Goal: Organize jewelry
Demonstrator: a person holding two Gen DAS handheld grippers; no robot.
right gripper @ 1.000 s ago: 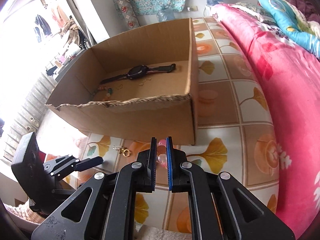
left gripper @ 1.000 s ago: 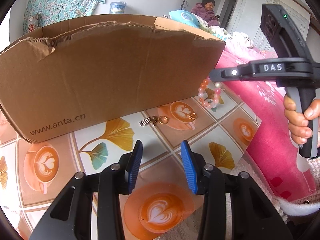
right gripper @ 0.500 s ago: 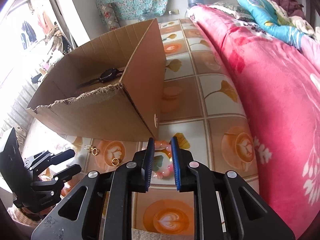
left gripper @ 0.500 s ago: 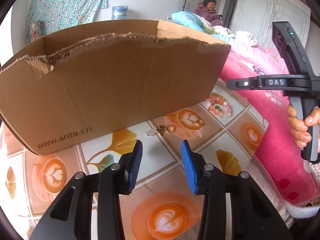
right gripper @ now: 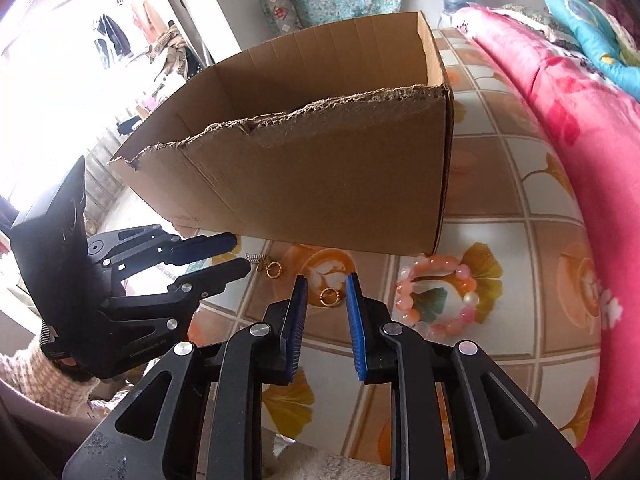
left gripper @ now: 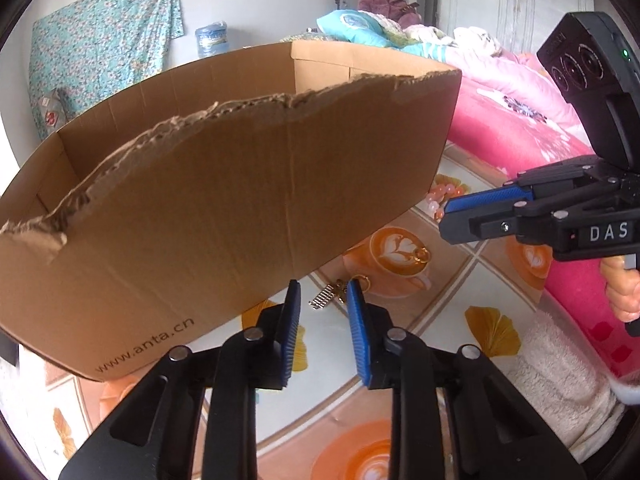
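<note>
Left gripper (right gripper: 236, 257) low at the left, jaws closing, nothing between them, tips just short of a gold charm with a small spring (right gripper: 267, 265) on the coffee-print floor covering (right gripper: 516, 248). Torn cardboard box (right gripper: 320, 184) behind. Right gripper (right gripper: 326, 300) centre, jaws opening, narrow gap, empty; gold ring (right gripper: 329, 297) lies on the floor beyond them. Pink bead bracelet (right gripper: 436, 298) lies flat just right, by the box corner. Pink quilt (right gripper: 580, 120) far right.

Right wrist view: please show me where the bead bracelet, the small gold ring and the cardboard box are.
bead bracelet (right gripper: 404, 300): right wrist view, on the pink beads of its left side.
small gold ring (right gripper: 329, 296): right wrist view, on its rim, ahead of the fingers.
cardboard box (right gripper: 328, 196): right wrist view, on the near outer wall.
</note>
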